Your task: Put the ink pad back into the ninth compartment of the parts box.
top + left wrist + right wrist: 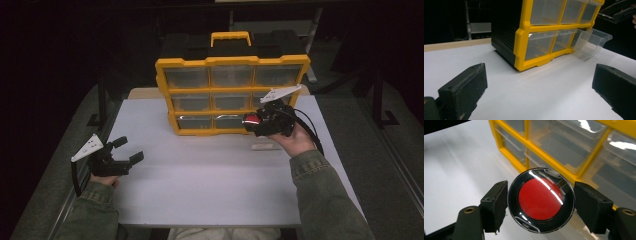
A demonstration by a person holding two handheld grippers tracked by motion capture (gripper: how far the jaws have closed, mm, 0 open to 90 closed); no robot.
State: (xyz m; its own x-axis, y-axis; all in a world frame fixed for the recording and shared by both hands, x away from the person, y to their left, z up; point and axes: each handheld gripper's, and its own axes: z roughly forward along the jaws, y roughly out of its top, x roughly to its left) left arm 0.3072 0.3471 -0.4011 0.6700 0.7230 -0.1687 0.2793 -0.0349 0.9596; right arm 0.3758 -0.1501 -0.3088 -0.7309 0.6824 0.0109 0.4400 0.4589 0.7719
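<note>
Right gripper (252, 121) is clamping a round red compact (541, 200) at the yellow organizer's (232, 95) five-o'clock corner, apparently carrying it to the pulled-out clear drawer (591, 43), which calls for alignment; left gripper (127, 150) is idling wide open at eight o'clock

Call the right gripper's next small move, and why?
Probably ease the round red compact toward the tilted-open bottom-right drawer of the yellow organizer. The right gripper already clamps it beside that corner, and that drawer alone sits open. The left gripper rests open, well clear.
</note>
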